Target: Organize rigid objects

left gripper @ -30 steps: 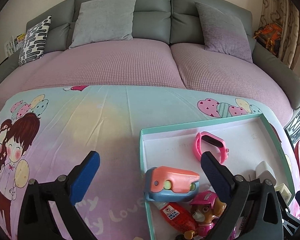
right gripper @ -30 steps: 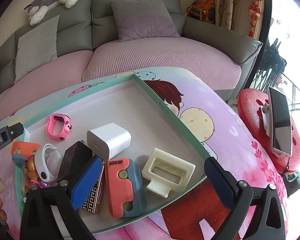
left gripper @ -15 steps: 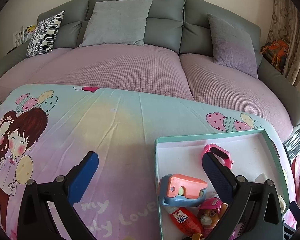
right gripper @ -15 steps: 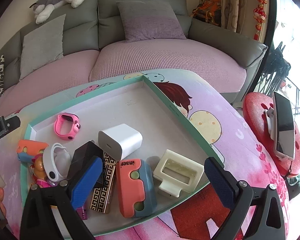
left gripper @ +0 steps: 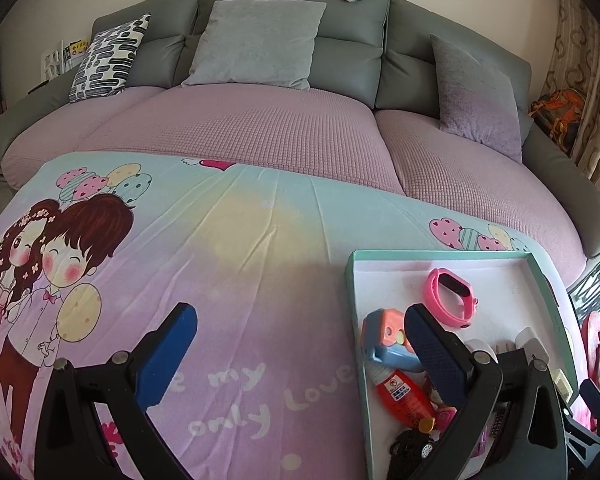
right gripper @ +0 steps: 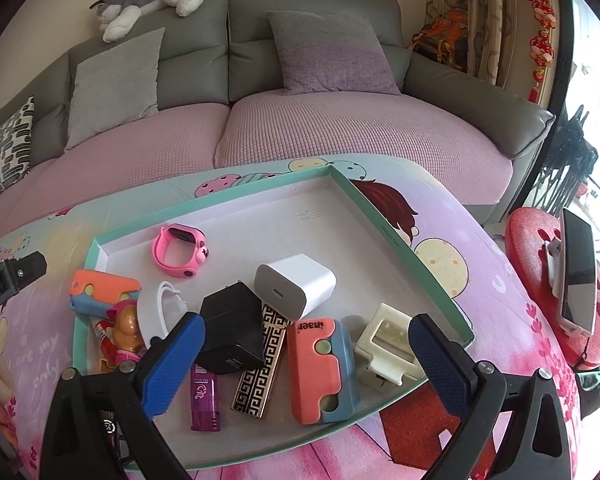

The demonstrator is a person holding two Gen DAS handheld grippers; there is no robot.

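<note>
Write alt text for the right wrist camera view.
An open right gripper hovers over a teal-rimmed tray crowded with small objects: a white charger, black charger, pink watch and orange-blue case. A grey sofa is behind.

We see a teal-edged white tray on a pastel cartoon-print cloth. Inside we find a pink watch, a white charger, a black plug, a gold-and-black key-pattern lighter and a purple stick.

"inaer" on orange-blue case; "my only love" on tablecloth
</note>
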